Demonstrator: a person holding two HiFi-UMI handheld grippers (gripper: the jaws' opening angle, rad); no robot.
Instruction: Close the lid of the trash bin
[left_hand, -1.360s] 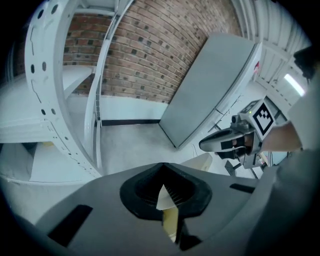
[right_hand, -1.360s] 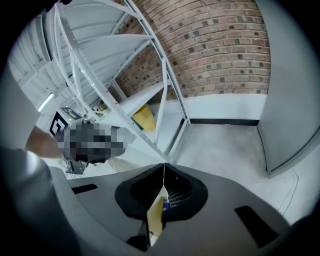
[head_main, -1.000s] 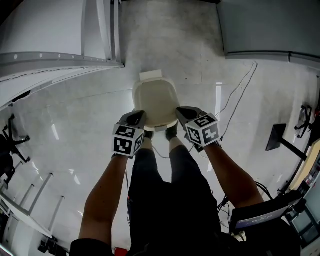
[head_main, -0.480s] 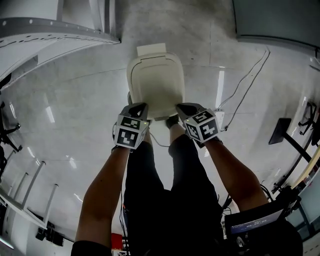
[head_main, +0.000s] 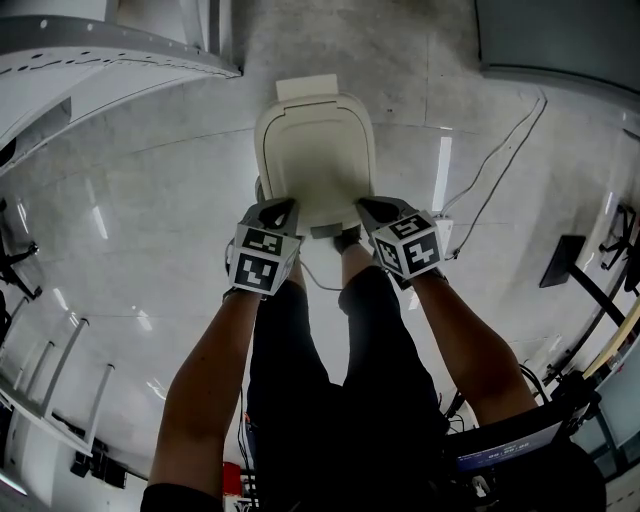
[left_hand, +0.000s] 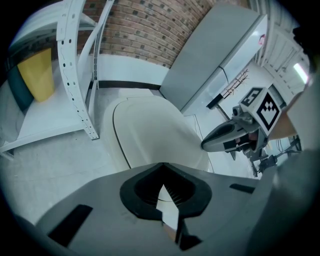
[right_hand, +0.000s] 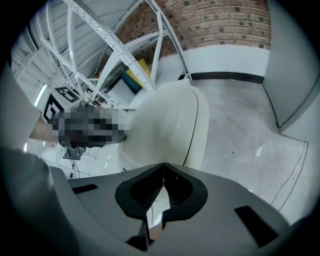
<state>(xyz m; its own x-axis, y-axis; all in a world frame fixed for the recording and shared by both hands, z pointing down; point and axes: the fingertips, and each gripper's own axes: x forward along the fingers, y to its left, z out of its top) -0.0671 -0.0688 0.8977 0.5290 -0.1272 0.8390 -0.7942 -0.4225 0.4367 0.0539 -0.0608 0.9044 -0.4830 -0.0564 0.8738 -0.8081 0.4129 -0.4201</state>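
though rounded, squarish smooth cream lid (head_main: 315, 160)

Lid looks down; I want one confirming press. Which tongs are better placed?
Left, narrowly. The left tongs and right tongs are both shut and empty at the front of the lid, but the left tip reaches further over it; the right sits near its side rim.

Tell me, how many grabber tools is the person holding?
2. The left gripper is by the near left corner of the trash bin lid; the right gripper is by its near right corner. No others show.
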